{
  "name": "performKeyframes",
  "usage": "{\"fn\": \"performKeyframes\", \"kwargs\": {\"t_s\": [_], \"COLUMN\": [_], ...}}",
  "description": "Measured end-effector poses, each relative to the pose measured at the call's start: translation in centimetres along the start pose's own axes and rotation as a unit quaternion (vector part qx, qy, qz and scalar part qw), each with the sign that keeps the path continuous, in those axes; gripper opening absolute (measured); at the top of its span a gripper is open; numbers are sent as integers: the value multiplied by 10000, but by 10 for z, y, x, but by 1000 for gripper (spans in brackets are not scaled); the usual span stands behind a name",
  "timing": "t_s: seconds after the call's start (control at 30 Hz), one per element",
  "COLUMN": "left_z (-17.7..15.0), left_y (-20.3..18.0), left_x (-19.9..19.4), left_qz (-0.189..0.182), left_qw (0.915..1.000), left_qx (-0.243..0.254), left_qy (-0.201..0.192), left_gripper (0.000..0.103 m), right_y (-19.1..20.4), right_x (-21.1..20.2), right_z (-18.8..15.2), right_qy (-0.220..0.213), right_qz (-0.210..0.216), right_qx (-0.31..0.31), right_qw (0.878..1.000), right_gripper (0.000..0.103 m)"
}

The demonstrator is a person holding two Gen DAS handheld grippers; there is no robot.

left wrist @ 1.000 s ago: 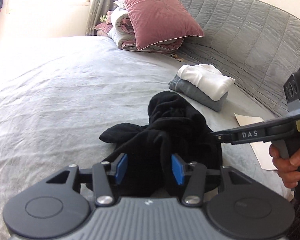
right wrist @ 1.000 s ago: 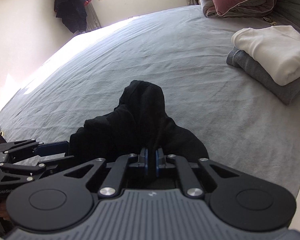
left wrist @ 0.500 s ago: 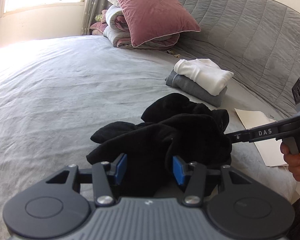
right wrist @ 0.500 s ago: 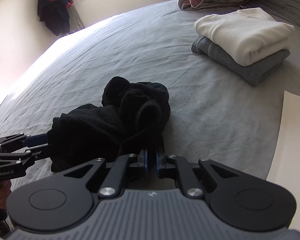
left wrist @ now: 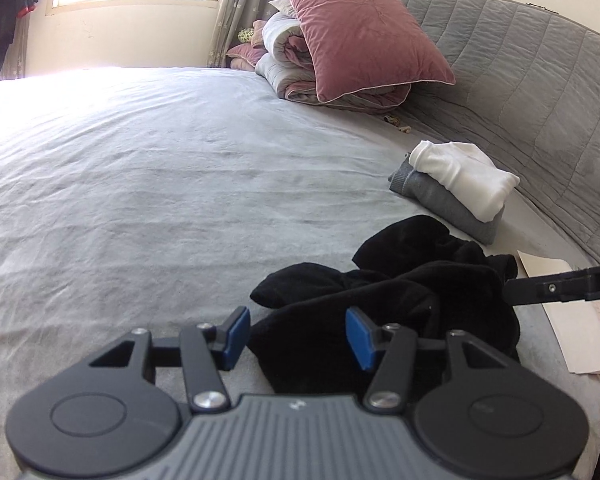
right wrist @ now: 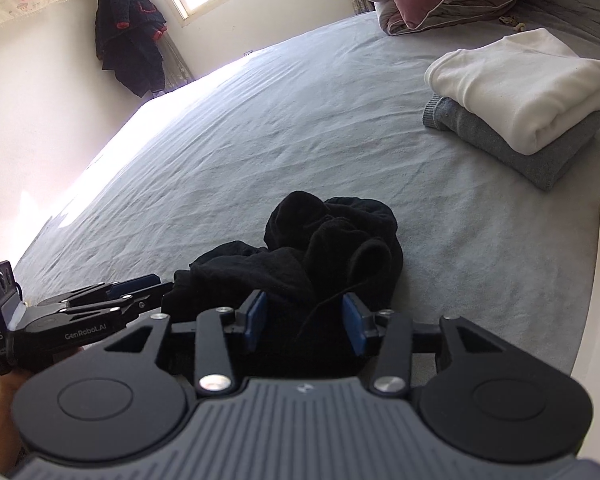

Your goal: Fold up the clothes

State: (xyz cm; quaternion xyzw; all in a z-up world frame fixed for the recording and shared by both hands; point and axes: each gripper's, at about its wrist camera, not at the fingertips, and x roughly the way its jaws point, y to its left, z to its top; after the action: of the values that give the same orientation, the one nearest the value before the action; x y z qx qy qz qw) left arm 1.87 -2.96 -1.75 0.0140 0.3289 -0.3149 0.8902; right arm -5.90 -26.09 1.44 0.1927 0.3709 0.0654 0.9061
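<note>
A crumpled black garment (left wrist: 396, 292) (right wrist: 324, 256) lies in a heap on the grey bed sheet (left wrist: 160, 184), near the bed's front right. My left gripper (left wrist: 298, 338) is open at the heap's near left edge, with black cloth lying between its blue pads but not pinched. My right gripper (right wrist: 306, 322) is open too, its blue pads apart with the garment's near edge between them. In the left wrist view the right gripper's fingers (left wrist: 556, 286) reach in from the right, touching the heap's right side.
A folded white garment (right wrist: 516, 84) rests on a folded grey one (right wrist: 516, 144) at the right. A pink pillow (left wrist: 364, 28) tops a rolled duvet by the grey quilted headboard (left wrist: 540, 80). A sheet of paper (left wrist: 576, 320) lies beside the heap. A dark coat (right wrist: 128, 36) hangs by the window.
The right gripper, shut on the black garment before, has opened. The garment, lifted a second ago, has dropped into a lower heap. The left gripper has shifted left of it.
</note>
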Motion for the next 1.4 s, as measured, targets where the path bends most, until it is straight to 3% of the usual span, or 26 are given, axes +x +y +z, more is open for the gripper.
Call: {"fn": "performKeyframes", "kwargs": {"t_s": [0.1, 0.23, 0.27, 0.33, 0.43, 0.6, 0.83, 0.9, 0.93, 1.03, 1.23, 1.4], "left_z": [-1, -5, -6, -6, -3, 5, 15, 16, 16, 21, 27, 32], "left_y": [2, -11, -15, -20, -18, 4, 32, 32, 31, 22, -18, -44], "left_x": [7, 7, 5, -2, -10, -18, -27, -26, -25, -21, -7, 18], "left_qz": [45, -174, -199, -195, -118, 153, 255, 96, -3, -323, -436, -495], "left_qw": [10000, 9993, 9990, 9986, 9987, 9998, 9982, 9977, 9974, 9963, 9990, 9985], "left_qx": [7, 293, 383, 494, 490, 114, -499, -635, -698, -766, 31, 170], "left_qy": [77, 151, 131, 47, -45, -61, -214, -208, -198, -198, -77, 145], "left_gripper": [46, 7, 2, 2, 4, 26, 41, 46, 49, 61, 66, 66], "right_y": [8, 16, 17, 18, 22, 46, 78, 85, 86, 76, 49, 33], "right_x": [2, 3, 3, 4, 5, 15, 42, 49, 51, 52, 35, 15], "right_z": [0, 2, 3, 3, 4, 1, -17, -24, -28, -32, -30, -31], "right_qy": [22, 48, 62, 97, 152, 270, 551, 684, 764, 917, 952, 853], "right_qz": [112, 261, 298, 383, 569, 786, 540, 357, 276, 274, 344, 378], "right_qx": [-37, -1, 21, 68, 145, -60, -827, -1244, -1420, -1446, -1209, -1144], "right_qw": [9999, 9996, 9995, 9992, 9982, 9965, 9936, 9892, 9865, 9848, 9875, 9890], "right_gripper": [47, 47, 47, 47, 47, 47, 47, 36, 8, 3, 3, 3]}}
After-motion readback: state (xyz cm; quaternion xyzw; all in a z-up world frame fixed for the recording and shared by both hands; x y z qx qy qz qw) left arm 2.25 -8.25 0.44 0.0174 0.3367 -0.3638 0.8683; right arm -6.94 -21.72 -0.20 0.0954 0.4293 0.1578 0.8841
